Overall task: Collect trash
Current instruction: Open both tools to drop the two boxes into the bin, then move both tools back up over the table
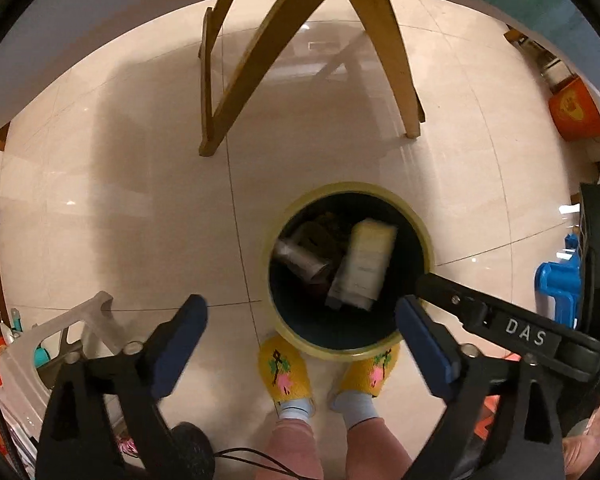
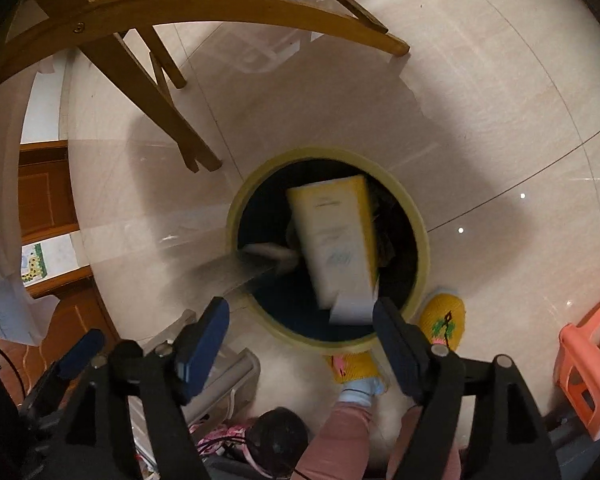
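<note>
A round bin with a yellow rim [image 1: 296,208] stands on the floor below both grippers; it also shows in the right wrist view [image 2: 416,216]. A pale yellow-edged carton [image 1: 364,262] is inside the bin mouth, blurred; in the right wrist view the carton [image 2: 336,240] hangs free just past my fingers. A crushed silver can [image 1: 300,258] lies in the bin. My left gripper [image 1: 300,344] is open and empty above the bin's near edge. My right gripper [image 2: 300,332] is open and holds nothing. Its finger [image 1: 480,312] reaches in from the right in the left wrist view.
Wooden chair legs [image 1: 384,40] stand beyond the bin. The person's yellow slippers [image 1: 284,372] are against the bin's near side. A white stool [image 1: 60,336] is at the left, a blue object [image 1: 556,288] and an orange bucket [image 1: 576,112] at the right, a pink crate [image 2: 588,360] at the right.
</note>
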A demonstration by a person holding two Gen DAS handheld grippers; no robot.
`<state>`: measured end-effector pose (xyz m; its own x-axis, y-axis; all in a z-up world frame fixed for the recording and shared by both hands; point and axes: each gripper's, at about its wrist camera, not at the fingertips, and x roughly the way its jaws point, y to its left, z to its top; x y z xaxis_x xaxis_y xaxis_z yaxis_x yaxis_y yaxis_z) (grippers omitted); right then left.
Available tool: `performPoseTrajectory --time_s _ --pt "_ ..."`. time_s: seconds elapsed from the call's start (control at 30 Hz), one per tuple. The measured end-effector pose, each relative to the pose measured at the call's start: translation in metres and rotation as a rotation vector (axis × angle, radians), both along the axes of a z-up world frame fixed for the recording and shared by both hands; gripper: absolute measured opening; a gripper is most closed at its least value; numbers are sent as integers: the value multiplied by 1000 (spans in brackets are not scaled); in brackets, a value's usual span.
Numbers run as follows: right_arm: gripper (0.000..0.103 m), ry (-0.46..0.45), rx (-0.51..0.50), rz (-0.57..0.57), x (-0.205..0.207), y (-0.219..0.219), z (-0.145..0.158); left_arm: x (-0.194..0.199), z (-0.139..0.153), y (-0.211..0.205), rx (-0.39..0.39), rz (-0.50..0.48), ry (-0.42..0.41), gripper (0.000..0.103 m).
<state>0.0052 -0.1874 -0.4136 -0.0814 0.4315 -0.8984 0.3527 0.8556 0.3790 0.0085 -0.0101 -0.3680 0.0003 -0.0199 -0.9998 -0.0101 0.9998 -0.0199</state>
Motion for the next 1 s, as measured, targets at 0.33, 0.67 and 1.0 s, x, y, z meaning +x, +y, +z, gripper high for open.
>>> performPoseTrajectory --time_s 0.33,0.67,1.0 --pt "75 -6 -36 15 -10 2 9 2 13 9 0 15 -34 98" --pt "75 -34 -31 2 -13 4 30 -2 44 10 -2 5 -72 98" --pt "75 -74 -22 -18 -22 3 98 -15 129 19 -26 -10 -94 98"
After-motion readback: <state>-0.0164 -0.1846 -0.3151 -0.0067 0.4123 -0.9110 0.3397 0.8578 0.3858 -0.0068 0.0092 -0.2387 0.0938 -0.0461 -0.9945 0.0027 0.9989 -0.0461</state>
